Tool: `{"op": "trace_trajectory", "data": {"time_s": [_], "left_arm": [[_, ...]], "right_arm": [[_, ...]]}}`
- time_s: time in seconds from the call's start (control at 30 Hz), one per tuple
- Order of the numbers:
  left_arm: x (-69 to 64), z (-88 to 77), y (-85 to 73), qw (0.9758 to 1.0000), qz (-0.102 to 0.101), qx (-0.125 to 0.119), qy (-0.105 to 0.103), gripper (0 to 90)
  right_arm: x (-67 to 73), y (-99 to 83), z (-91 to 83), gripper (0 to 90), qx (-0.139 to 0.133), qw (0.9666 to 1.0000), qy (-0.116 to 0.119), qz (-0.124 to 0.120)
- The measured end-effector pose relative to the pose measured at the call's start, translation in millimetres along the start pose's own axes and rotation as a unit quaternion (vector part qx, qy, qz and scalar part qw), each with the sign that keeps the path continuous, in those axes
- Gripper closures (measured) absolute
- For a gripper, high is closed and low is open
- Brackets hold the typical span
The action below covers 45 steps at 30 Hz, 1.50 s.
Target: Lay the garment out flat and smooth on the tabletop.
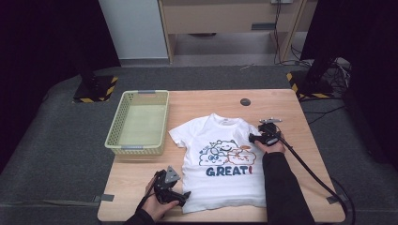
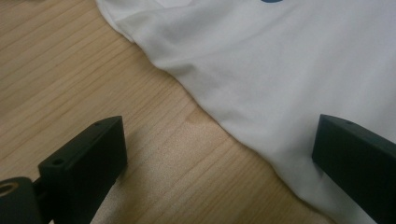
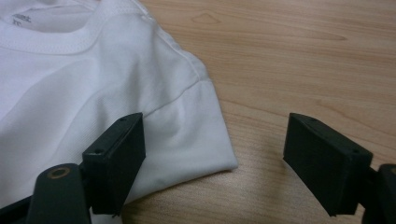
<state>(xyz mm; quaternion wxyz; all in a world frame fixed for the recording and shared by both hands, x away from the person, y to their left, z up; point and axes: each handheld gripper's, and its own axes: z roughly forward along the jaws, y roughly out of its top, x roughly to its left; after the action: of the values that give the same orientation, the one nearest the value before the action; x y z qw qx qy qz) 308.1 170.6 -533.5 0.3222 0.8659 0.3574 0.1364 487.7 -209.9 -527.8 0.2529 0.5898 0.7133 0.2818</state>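
Observation:
A white T-shirt [image 1: 220, 164] printed with cartoon clouds and the word "GREAT!" lies flat, face up, on the wooden table [image 1: 281, 101]. My left gripper [image 1: 185, 197] is at the shirt's lower left hem corner. In the left gripper view it [image 2: 219, 135] stands open, one jaw over bare wood, the other over the T-shirt [image 2: 280, 70]. My right gripper [image 1: 253, 137] is at the sleeve on the right side. In the right gripper view it [image 3: 215, 135] stands open, the sleeve end of the T-shirt [image 3: 187, 130] lying between the jaws, which do not press on it.
A pale green plastic basket [image 1: 117, 126] stands empty at the table's left edge, beside the shirt. A small dark round disc [image 1: 245, 101] sits near the far edge. The right gripper's black cable [image 1: 309, 171] trails across the table's right side.

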Motion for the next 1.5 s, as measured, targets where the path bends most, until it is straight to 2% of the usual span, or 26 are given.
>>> {"op": "trace_trajectory", "data": {"time_s": [0.17, 0.3, 0.43, 0.6, 0.67, 0.7, 0.77, 0.93, 1.13, 1.27, 1.5], "left_arm": [[-1.3, 0.5, -1.4, 1.0, -0.005, -0.007, 0.004, 1.9], [-2.5, 0.9, -2.6, 0.9999, -0.008, -0.012, 0.007, 1.2], [-3.0, 0.9, -2.9, 0.9998, -0.01, -0.013, 0.008, 1.2], [-3.0, 0.9, -3.2, 0.9998, -0.01, -0.015, 0.009, 1.2], [-3.1, 0.9, -3.3, 0.9998, -0.01, -0.015, 0.009, 1.2], [-3.1, 0.9, -3.5, 0.9998, -0.01, -0.016, 0.009, 1.1], [-3.1, 0.9, -3.5, 0.9998, -0.01, -0.016, 0.009, 1.1], [-3.1, 1.0, -3.4, 0.9998, -0.01, -0.016, 0.009, 1.1], [-3.4, 1.2, -3.3, 0.9998, -0.01, -0.015, 0.009, 0.8], [-3.4, 1.2, -3.3, 0.9998, -0.01, -0.015, 0.009, 0.7], [-3.5, 1.3, -3.1, 0.9998, -0.01, -0.014, 0.01, 0.6]], "right_arm": [[0.3, -2.9, 1.2, 25.1, -0.003, 1.0, 0.007, 0.006], [0.4, -6.0, 0.6, 33.0, -0.015, 0.9997, 0.016, 0.015], [4.1, -8.6, -0.6, 47.1, -0.032, 0.9991, 0.023, 0.013], [5.2, -8.7, -0.9, 65.6, -0.038, 0.9986, 0.033, 0.015], [5.5, -8.5, -0.7, 72.6, -0.039, 0.9981, 0.042, 0.02], [5.3, -8.5, -0.5, 79.4, -0.039, 0.9976, 0.051, 0.025], [5.2, -8.4, -0.1, 84.2, -0.041, 0.9969, 0.06, 0.029], [2.9, -4.4, -4.6, 86.7, -0.057, 0.9957, 0.071, 0.02], [3.6, 11.1, -25.7, 87.3, -0.098, 0.9909, 0.091, 0.014], [6.7, 17.6, -35.4, 87.3, -0.111, 0.9887, 0.101, 0.005], [32.1, 30.6, -53.5, 87.3, -0.136, 0.9816, 0.129, -0.035]]}}
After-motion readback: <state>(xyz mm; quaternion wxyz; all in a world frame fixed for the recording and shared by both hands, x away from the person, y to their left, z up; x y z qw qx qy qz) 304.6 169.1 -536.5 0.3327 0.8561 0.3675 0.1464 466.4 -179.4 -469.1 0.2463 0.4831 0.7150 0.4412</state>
